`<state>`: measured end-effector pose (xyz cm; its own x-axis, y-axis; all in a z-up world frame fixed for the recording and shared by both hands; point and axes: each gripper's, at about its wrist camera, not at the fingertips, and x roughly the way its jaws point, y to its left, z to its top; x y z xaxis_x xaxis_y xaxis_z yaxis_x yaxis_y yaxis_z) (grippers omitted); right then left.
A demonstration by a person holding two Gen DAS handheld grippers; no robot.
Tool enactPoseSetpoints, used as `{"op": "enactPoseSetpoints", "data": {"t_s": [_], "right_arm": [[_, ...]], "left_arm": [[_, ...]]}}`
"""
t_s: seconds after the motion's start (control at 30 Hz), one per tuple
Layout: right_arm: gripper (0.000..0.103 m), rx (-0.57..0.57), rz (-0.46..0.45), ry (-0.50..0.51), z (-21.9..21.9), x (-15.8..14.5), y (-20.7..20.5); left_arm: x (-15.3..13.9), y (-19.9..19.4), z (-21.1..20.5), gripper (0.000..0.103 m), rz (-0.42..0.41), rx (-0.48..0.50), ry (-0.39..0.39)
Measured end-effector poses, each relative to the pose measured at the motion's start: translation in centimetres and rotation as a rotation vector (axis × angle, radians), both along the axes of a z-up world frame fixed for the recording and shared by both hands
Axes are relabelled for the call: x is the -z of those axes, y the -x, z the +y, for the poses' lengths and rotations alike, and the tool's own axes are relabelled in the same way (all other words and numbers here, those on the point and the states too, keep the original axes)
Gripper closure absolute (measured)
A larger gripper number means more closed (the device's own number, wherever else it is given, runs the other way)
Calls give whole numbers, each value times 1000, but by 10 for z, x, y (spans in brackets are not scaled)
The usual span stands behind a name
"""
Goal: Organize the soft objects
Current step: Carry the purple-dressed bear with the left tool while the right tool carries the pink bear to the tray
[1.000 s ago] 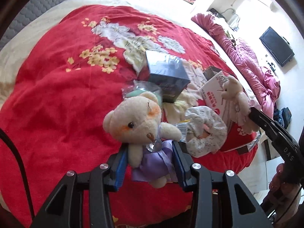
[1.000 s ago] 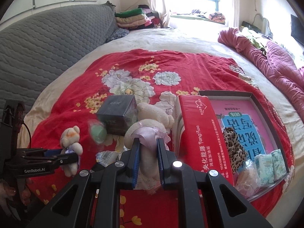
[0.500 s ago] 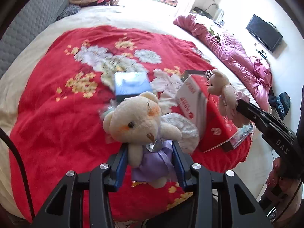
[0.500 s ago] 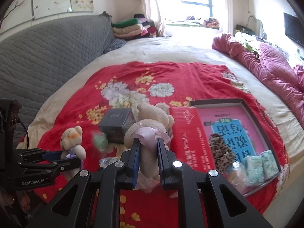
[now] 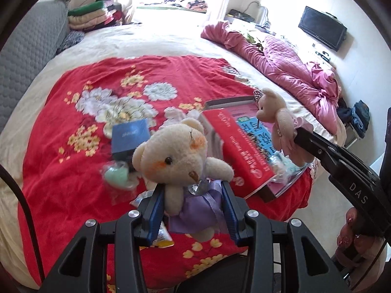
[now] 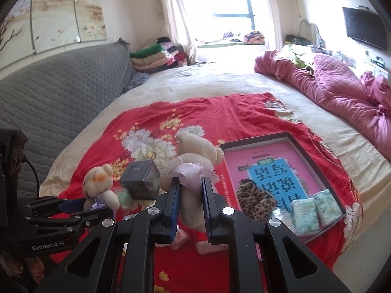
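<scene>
Left tool (image 5: 193, 204) (angled down) clamps purple-dressed bear (image 5: 180, 161).

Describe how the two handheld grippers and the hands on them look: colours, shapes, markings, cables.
Both grippers, left and right, are black angular frames with silver screws and blue finger pads. Lettering reads GenRobot.AI and DAS. A black cable trails the left one. Painted nails show.
</scene>
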<state>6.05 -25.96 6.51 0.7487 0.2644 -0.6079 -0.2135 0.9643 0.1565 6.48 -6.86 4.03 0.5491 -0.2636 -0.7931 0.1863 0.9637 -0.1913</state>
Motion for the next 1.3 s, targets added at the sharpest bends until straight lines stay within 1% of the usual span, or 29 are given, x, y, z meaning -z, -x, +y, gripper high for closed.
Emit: {"op": "enactPoseSetpoints", "data": {"t_s": [0.23,0.53,0.77,0.9,1.17,1.3], "right_arm": [[86,52,-35,-21,-28,-15,11],[86,136,-57,-67,-71,-26,22],[86,206,-76,-91,-109,-28,33],[86,252,-79,-87,-129,-26,38],[86,321,-101,-90,-155,-25,44],[86,327,-99,-98,-162,-21,44]], "left_arm": [[-17,0,-30,59,-32,35,-31],[-26,-6,-71,59,-52,88,-70],[-24,-5,-102,59,-58,136,-86],[-20,-10,-120,59,-50,163,-94],[-13,-22,-151,59,-47,217,-105],[-7,-31,-163,59,-33,225,-101]]}}
